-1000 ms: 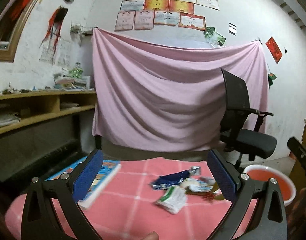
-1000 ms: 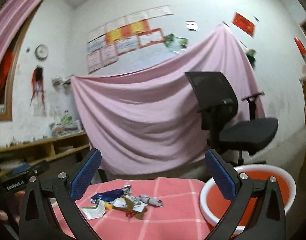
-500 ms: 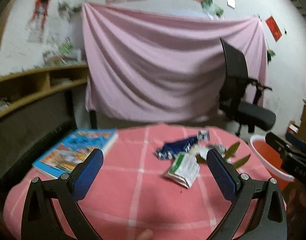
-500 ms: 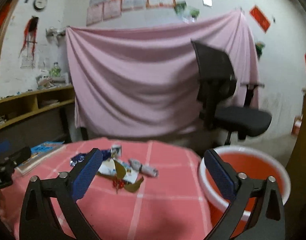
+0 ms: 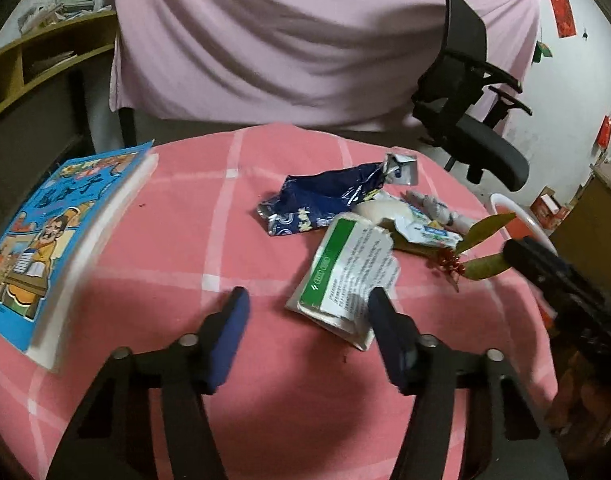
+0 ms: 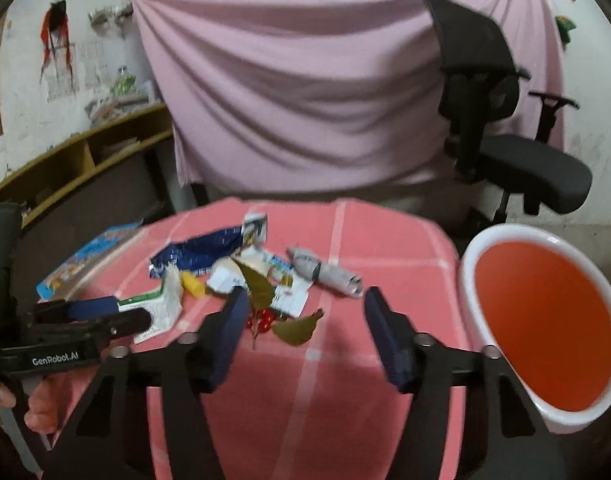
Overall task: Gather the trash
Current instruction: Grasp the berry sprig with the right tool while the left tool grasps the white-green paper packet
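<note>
A heap of trash lies on the pink checked tablecloth (image 5: 177,240): a white and green packet (image 5: 345,276), a dark blue wrapper (image 5: 321,200), a rolled grey paper (image 6: 329,272), dry leaves (image 6: 297,328) and red berries (image 6: 261,320). My left gripper (image 5: 307,300) is open, its right fingertip at the near edge of the white and green packet. My right gripper (image 6: 305,300) is open above the leaves and berries. The left gripper also shows in the right wrist view (image 6: 93,316), beside the packet (image 6: 161,308).
A red basin with a white rim (image 6: 545,320) stands right of the table. A blue picture book (image 5: 53,232) lies on the table's left edge. A black office chair (image 6: 505,132) and a hanging pink sheet (image 5: 305,40) are behind. Wooden shelves (image 6: 85,160) run along the left wall.
Both grippers have tilted down and moved in over the table toward the trash heap. Both sets of jaws are narrower than before but still open.
</note>
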